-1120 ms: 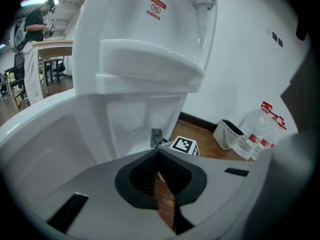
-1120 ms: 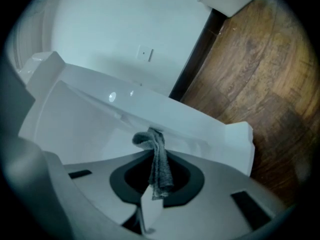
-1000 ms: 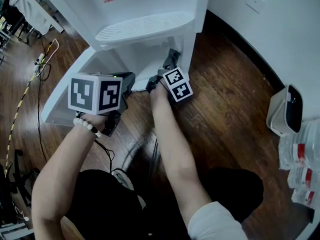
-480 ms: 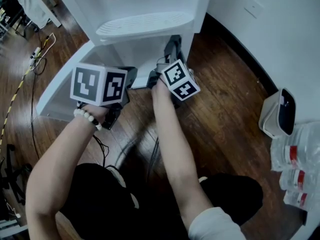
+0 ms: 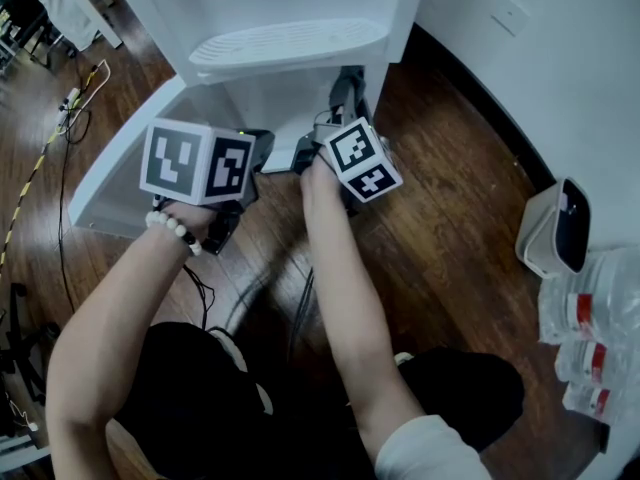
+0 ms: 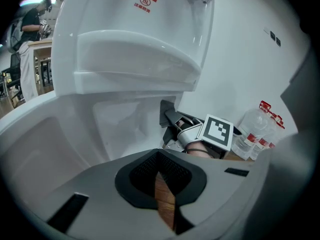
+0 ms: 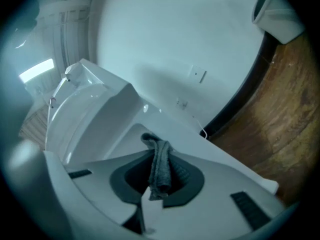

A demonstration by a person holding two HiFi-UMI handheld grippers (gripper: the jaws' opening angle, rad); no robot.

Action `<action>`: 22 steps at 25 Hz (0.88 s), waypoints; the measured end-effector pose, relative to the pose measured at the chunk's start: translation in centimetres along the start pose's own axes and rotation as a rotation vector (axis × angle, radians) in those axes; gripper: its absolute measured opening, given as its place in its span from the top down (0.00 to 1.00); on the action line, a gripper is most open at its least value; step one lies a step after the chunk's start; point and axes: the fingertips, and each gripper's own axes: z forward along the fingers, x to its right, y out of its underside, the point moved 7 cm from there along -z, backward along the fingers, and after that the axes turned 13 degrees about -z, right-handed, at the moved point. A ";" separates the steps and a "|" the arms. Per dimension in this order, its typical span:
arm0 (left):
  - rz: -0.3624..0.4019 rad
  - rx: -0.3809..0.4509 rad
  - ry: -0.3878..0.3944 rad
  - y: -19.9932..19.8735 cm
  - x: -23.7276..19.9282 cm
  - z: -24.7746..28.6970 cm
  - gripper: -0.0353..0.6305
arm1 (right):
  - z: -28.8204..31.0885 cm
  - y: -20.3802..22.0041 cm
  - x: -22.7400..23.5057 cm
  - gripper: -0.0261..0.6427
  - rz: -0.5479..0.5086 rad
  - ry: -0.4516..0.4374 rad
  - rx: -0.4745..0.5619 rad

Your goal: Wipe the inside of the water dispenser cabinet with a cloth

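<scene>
My right arm stretches forward, right gripper (image 7: pixel 160 181) clamped on the grey cloth (image 7: pixel 160 161) at the right edge of the water dispenser cabinet (image 5: pixel 265 98) opening. My left gripper (image 6: pixel 161 181) is held low at the cabinet's front edge, wrist bent - jaws almost together, nothing between them.

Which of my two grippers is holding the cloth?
The right gripper: a grey cloth is pinched between its jaws. The left gripper holds nothing.

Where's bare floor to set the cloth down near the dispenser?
Bare wooden floor between the dispenser and the white bin. Crowded: cabinet mouth, where left hand-held gripper and right hand-held gripper sit; bottles beyond the bin; cables far left.
</scene>
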 end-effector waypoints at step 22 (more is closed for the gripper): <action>-0.031 -0.053 0.023 0.5 -0.8 2.6 0.95 | -2.1 12.8 11.9 0.90 0.108 0.305 -0.317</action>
